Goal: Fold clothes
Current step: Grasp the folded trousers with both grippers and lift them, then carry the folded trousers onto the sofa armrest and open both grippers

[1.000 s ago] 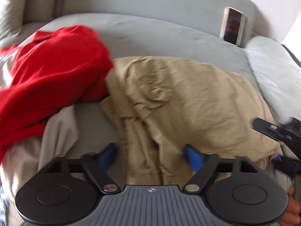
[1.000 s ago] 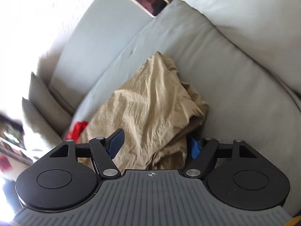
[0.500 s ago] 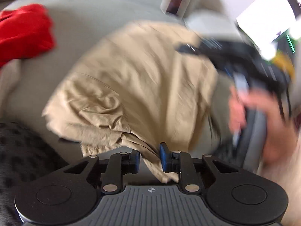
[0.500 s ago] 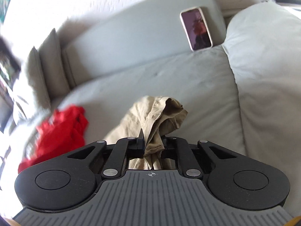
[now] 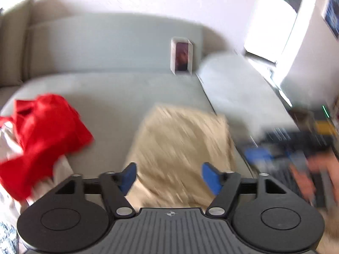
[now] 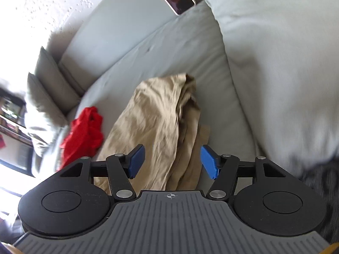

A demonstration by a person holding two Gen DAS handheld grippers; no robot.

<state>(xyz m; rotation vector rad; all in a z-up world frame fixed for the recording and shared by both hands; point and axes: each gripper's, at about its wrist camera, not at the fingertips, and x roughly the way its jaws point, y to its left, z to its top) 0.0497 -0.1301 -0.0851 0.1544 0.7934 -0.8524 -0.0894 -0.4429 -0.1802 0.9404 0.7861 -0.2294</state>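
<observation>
A tan garment [image 5: 180, 148] lies crumpled on the grey sofa seat [image 5: 118, 93], blurred by motion in the left wrist view. My left gripper [image 5: 169, 176] hovers over its near edge, open, blue pads apart with nothing held. In the right wrist view the same tan garment [image 6: 156, 124] lies loosely doubled over on the sofa seat [image 6: 148, 53]. My right gripper [image 6: 172, 162] is open above its near end, holding nothing. The right gripper [image 5: 281, 154] and a hand show as a blur at the right of the left wrist view.
A red garment [image 5: 42, 135] lies heaped at the left of the seat, over pale cloth, and shows as a red garment [image 6: 84, 133] in the right wrist view. A phone [image 5: 181, 56] leans against the backrest. A large pale cushion [image 6: 275, 63] fills the right side.
Half a second ago both grippers were shut on the tan garment and lifting it. Both have since opened, and the garment has dropped back onto the seat.
</observation>
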